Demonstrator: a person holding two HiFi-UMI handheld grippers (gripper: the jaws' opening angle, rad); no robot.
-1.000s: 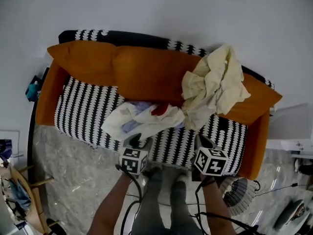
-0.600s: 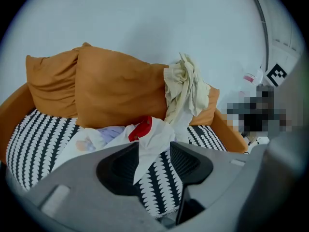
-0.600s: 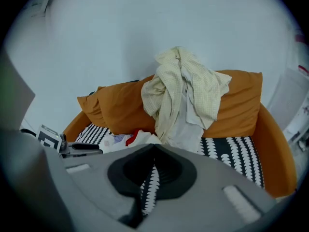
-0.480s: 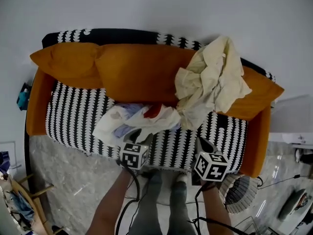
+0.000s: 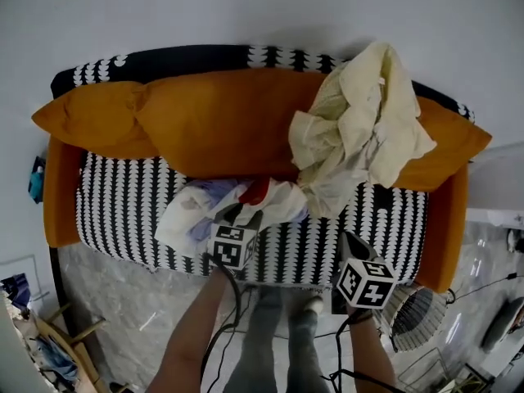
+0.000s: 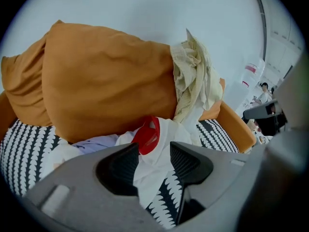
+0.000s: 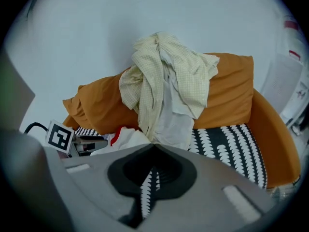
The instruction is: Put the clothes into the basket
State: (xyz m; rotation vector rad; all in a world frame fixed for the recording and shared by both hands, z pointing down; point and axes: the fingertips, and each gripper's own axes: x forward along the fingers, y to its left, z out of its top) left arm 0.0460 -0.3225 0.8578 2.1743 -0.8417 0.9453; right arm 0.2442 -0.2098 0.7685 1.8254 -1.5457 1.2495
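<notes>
A white garment with a red collar (image 5: 270, 201) lies crumpled on the sofa's black-and-white seat (image 5: 123, 207), over some lavender cloth. A cream shirt (image 5: 360, 129) hangs over the right orange cushion. My left gripper (image 5: 244, 218) is open, its tips at the white garment's front edge. In the left gripper view that white garment (image 6: 157, 166) shows between the left gripper's (image 6: 153, 153) parted jaws, and the pads are off it. My right gripper (image 5: 350, 246) hovers over the seat's front right, shut and empty; the right gripper (image 7: 153, 146) shows its tips meeting. The basket (image 5: 413, 318) stands on the floor, lower right.
Two orange cushions (image 5: 213, 121) line the sofa back against a white wall. The orange armrest (image 5: 446, 228) rises just right of my right gripper. The person's legs (image 5: 274, 334) and cables are below the seat edge. A wooden chair (image 5: 49, 342) stands at the lower left.
Both grippers have come down toward the sofa. The left one has moved forward onto the front edge of the white garment; the right one has dropped lower at the seat's front right.
</notes>
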